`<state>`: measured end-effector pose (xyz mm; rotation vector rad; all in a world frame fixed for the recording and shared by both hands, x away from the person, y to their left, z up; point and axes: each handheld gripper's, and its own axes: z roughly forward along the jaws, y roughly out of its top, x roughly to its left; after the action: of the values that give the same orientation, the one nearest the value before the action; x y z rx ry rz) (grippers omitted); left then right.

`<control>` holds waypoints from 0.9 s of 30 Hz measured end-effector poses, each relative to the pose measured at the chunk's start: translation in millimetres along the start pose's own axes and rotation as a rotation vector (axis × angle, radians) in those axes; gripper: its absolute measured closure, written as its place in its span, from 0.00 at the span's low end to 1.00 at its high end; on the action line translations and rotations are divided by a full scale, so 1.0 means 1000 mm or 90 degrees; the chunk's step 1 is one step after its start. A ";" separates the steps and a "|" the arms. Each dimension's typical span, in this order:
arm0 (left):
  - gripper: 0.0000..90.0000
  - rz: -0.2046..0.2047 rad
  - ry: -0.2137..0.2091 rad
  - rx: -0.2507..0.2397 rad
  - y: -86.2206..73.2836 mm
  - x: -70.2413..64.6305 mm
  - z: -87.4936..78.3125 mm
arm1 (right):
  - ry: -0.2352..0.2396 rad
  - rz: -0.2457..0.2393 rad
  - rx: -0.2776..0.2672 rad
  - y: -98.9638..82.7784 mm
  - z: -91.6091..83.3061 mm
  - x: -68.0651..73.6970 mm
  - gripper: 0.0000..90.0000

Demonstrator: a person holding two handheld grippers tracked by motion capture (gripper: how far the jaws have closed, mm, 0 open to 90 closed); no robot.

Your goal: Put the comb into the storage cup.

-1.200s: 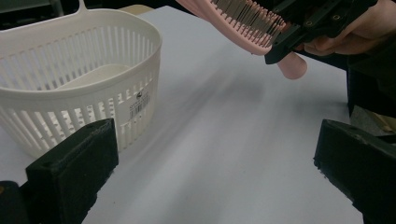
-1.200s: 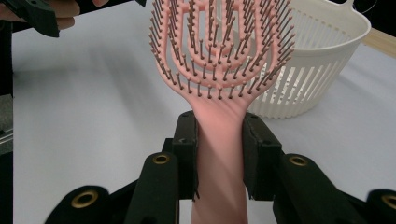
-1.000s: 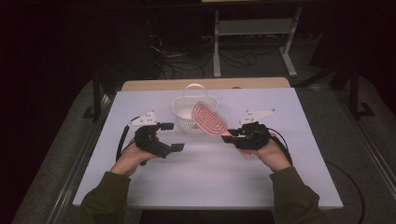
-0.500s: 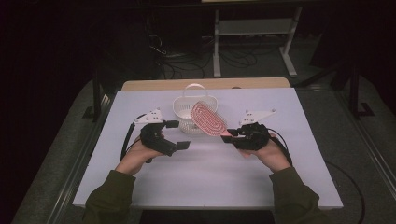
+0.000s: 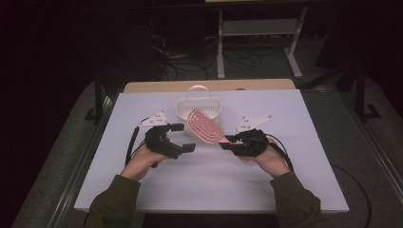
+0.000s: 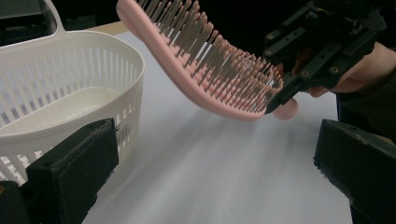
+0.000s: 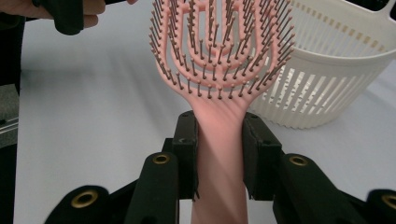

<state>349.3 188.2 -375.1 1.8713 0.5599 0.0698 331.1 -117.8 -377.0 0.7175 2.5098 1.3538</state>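
A person is sitting at a white table (image 5: 157, 190) and is holding a black two-jaw gripper in each hand. The right gripper (image 5: 227, 141) is pinching the handle of a pink plastic hairbrush with lots of little bristles (image 5: 204, 127). In the right gripper view its two black jaws are pressing on both sides of the pink handle (image 7: 219, 154), so this claw is closed on the brush. The brush is up in the air, off the table, and it is tilting up and away from the right gripper toward a white plastic basket with slits in its sides and a loop handle (image 5: 183, 107). The round bristly end is hanging just in front of the basket and close to its rim, not inside it. The bristles are facing up toward the high camera. The basket is standing on the far middle of the table. The left gripper (image 5: 186, 137) is staying near the brush, on its left side, and it is not touching it. Its jaws are standing wide apart with nothing between them, so this claw is open.
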 end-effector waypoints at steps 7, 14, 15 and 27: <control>0.00 -0.007 -0.004 -0.005 0.001 -0.002 0.003 | 0.008 -0.005 0.000 0.001 0.004 0.005 0.76; 0.00 -0.017 -0.006 -0.011 0.002 -0.003 0.005 | 0.017 -0.012 0.002 0.002 0.009 0.010 0.76; 0.00 -0.018 -0.006 -0.012 0.002 -0.003 0.006 | 0.018 -0.013 0.002 0.002 0.009 0.011 0.76; 0.05 -0.033 -0.002 -0.025 0.003 -0.003 0.006 | 0.026 -0.024 0.001 0.003 0.016 0.017 0.76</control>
<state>349.2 181.1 -374.3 1.8173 0.6006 0.0442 323.4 -95.8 -382.2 0.6454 2.5431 1.3679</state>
